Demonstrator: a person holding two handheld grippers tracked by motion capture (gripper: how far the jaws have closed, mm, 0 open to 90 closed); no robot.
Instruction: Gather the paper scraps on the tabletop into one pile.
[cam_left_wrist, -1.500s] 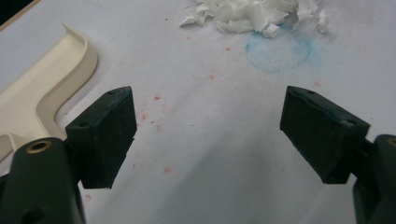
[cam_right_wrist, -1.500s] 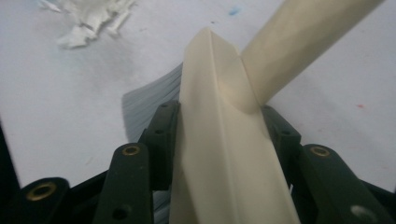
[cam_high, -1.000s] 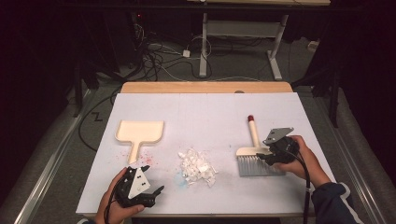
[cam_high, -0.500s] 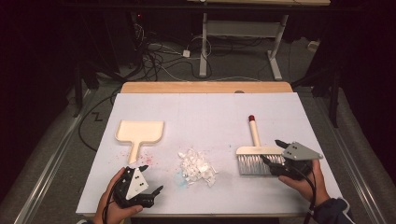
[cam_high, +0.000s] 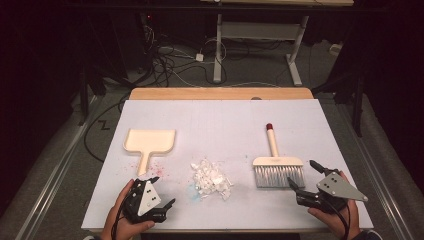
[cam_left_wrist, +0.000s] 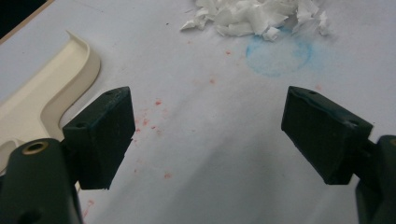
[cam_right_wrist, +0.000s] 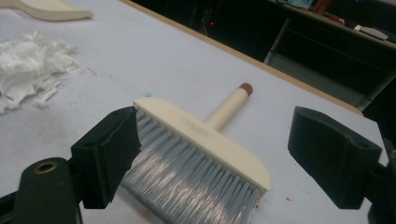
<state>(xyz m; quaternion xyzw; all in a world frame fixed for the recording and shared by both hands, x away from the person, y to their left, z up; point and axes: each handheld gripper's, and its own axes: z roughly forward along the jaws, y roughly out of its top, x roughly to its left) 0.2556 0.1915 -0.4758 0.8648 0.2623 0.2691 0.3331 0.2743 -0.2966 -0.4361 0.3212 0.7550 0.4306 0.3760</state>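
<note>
The right gripper (cam_high: 302, 175) sits at the near right of the tabletop (cam_high: 220, 120), its jaws spread wide after just opening, with nothing pressed between them. Just beside it, to its left in the high view, lies the brush (cam_high: 276, 162) flat on the tabletop. In the right gripper view the brush (cam_right_wrist: 201, 154) lies ahead between the two jaws, apart from both pads as far as can be seen. Its long axis runs away from the person: the grey bristles face the near edge, and the cream handle with its red tip (cam_high: 269, 126) points toward the far edge. Left of the brush is a heap of white paper scraps (cam_high: 212, 177), and beyond that a cream dustpan (cam_high: 149, 141), handle toward the person. The left gripper (cam_high: 159, 207) rests at the near left, jaws open and empty.
</note>
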